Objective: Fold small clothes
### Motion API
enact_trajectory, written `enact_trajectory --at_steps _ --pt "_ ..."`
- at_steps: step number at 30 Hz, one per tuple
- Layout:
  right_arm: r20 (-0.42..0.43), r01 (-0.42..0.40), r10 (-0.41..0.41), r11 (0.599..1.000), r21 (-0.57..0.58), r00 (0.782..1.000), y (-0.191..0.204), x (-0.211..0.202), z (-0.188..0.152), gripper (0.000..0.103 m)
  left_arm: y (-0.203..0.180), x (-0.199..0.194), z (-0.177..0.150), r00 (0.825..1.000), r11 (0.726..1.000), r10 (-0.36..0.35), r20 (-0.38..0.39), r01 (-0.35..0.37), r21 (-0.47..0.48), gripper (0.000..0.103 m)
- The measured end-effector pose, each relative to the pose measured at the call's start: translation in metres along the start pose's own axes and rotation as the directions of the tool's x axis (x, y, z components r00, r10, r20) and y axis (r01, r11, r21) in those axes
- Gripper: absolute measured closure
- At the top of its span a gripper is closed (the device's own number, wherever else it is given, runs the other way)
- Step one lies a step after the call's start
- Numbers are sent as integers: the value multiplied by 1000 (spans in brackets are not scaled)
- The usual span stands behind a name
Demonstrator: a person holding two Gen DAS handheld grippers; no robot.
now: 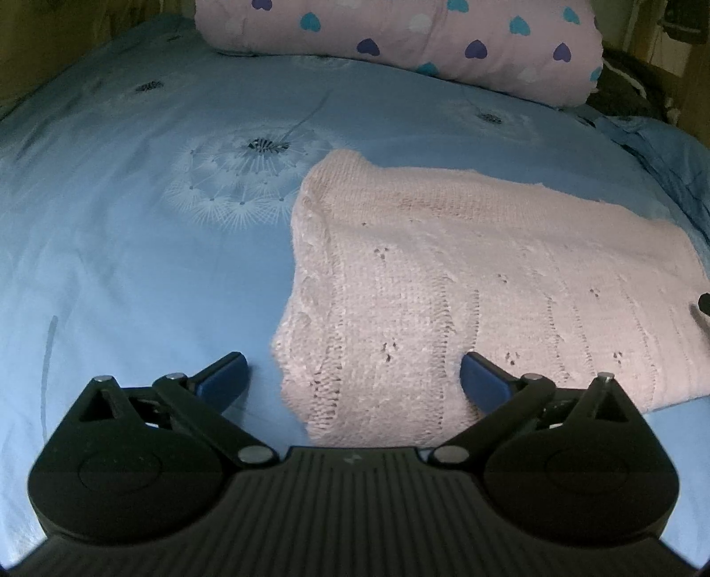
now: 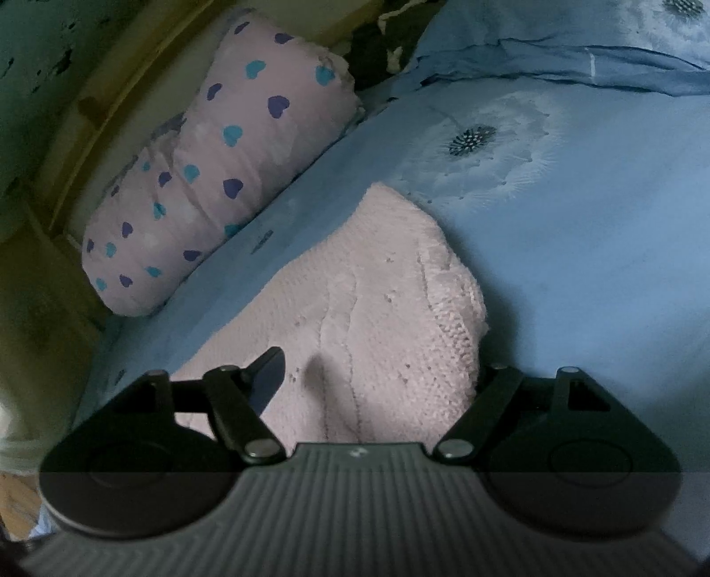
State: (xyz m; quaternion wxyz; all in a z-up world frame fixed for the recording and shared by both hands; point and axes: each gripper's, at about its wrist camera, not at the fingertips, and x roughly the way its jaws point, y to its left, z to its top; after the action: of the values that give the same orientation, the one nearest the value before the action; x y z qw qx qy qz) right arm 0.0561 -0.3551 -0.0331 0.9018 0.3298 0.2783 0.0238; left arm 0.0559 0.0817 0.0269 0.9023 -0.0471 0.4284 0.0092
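Blue dandelion-print bed bearing pink knitted garment and heart-patterned pillow.
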Motion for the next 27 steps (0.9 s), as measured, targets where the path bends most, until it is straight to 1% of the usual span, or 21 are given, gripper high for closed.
enact_trajectory --at_steps 2,4,6,7,9,12,18,27 --pt "4 1 -1 1000 -3 1000 0 0 -1 26 1 0 1 1000 1000 -4 -4 4 -9 0" --pt "25 -1 -1 999 54 1000 -2 -3 -3 37 2 0 1 1000 1000 -6 -6 6 -15 0" --pt "15 -18 16 991 130 1000 -7 -4 -6 62 2 0 1 1000 1000 -6 -6 6 -15 0" --pt "10 -32 31 986 163 999 -10 -3 -7 63 2 0 1 1000 1000 -6 -6 6 -15 0" --pt "15 -69 67 972 226 998 -16 -3 -8 64 2 0 1 1000 1000 -6 -5 6 -13 0" --pt "15 -95 94 959 266 995 -19 -3 -7 62 2 0 1 1000 1000 -6 -8 6 -16 0" --pt "7 -78 79 966 248 997 -15 -1 -9 62 -1 -2 0 1000 1000 5 -5 -5 -2 0" --pt "-6 -63 66 973 222 998 -14 1 -10 62 0 -3 0 1000 1000 5 -8 -5 -7 0"
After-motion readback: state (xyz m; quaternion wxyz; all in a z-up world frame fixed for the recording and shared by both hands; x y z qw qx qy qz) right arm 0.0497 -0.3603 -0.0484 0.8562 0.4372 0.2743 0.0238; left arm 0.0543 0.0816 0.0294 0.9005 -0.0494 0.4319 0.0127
